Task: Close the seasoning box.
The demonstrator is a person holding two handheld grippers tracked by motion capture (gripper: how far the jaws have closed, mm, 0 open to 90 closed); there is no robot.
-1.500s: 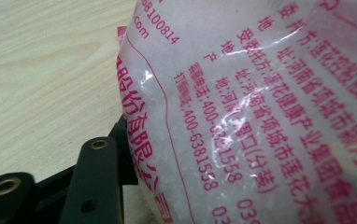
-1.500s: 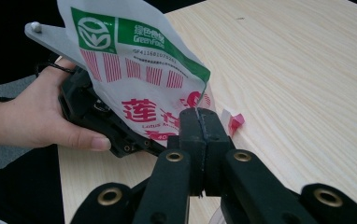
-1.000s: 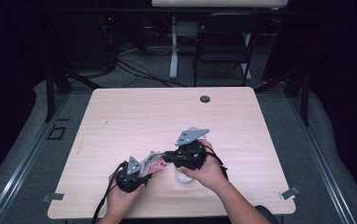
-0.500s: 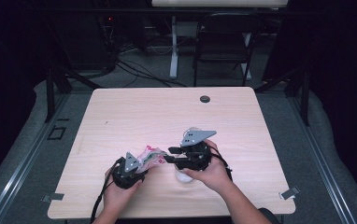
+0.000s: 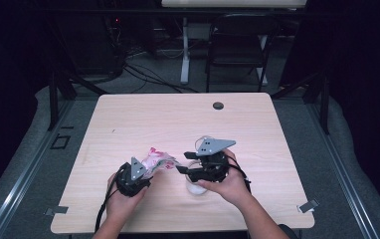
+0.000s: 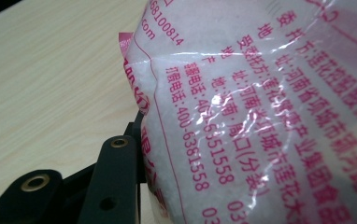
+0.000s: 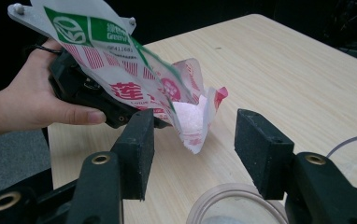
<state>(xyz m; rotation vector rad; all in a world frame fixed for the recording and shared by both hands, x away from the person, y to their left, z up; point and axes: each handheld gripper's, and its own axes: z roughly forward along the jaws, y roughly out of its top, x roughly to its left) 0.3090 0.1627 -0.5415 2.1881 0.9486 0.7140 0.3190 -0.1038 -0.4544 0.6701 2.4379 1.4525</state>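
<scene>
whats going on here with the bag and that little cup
A person at a light wooden table holds a gripper in each hand. The left gripper is clamped on a clear plastic bag with pink and green print, full of white granules, its torn mouth tilted toward a small round clear container on the table. The right gripper has just been opening its jaws; nothing sits between them, and it hovers over the container. No granules are visibly falling.

The bag (image 6: 260, 116) is thin, glossy plastic film, crinkled and catching highlights, printed in pink and green, with white granules showing through it. The bench (image 5: 178, 124) is pale wood-grain laminate, smooth and matt. The fingers (image 7: 260, 149) at the lower right of the right gripper view look like matt black plastic with rough, grainy pads. The cup (image 7: 232, 205) at the bottom edge is clear, smooth plastic.
</scene>
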